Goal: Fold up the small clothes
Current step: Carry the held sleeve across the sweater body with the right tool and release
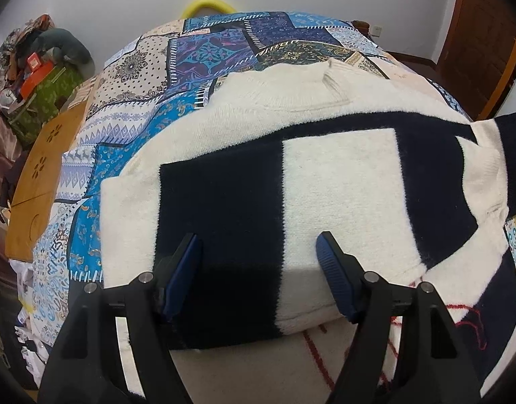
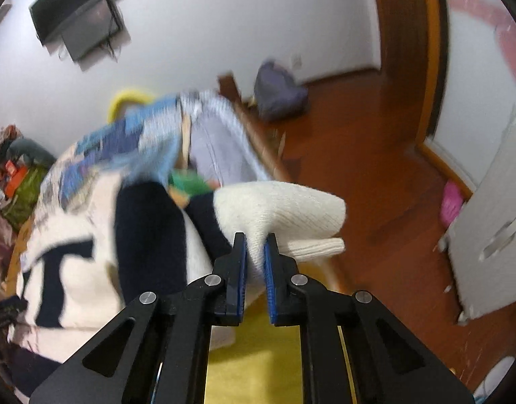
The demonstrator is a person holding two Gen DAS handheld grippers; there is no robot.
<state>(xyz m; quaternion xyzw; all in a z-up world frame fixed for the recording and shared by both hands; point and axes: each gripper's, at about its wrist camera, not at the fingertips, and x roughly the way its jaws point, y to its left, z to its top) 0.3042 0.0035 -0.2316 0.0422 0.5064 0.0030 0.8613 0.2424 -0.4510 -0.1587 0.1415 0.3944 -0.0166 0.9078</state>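
A cream knit sweater (image 1: 339,181) with broad navy bands lies spread across the centre of the frame on a blue patchwork bedspread (image 1: 150,107), its ribbed collar toward the top. The left claw (image 1: 258,262) hangs open above its lower edge. The right claw (image 2: 255,252) is clamped on the cream ribbed sleeve cuff (image 2: 291,212), lifted at centre frame

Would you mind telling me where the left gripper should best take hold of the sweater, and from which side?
Probably the near folded edge of the sweater, come at from the side nearest the camera. The open left gripper already straddles it, and that edge is thick and raised. The right gripper is shut on the cream sleeve.
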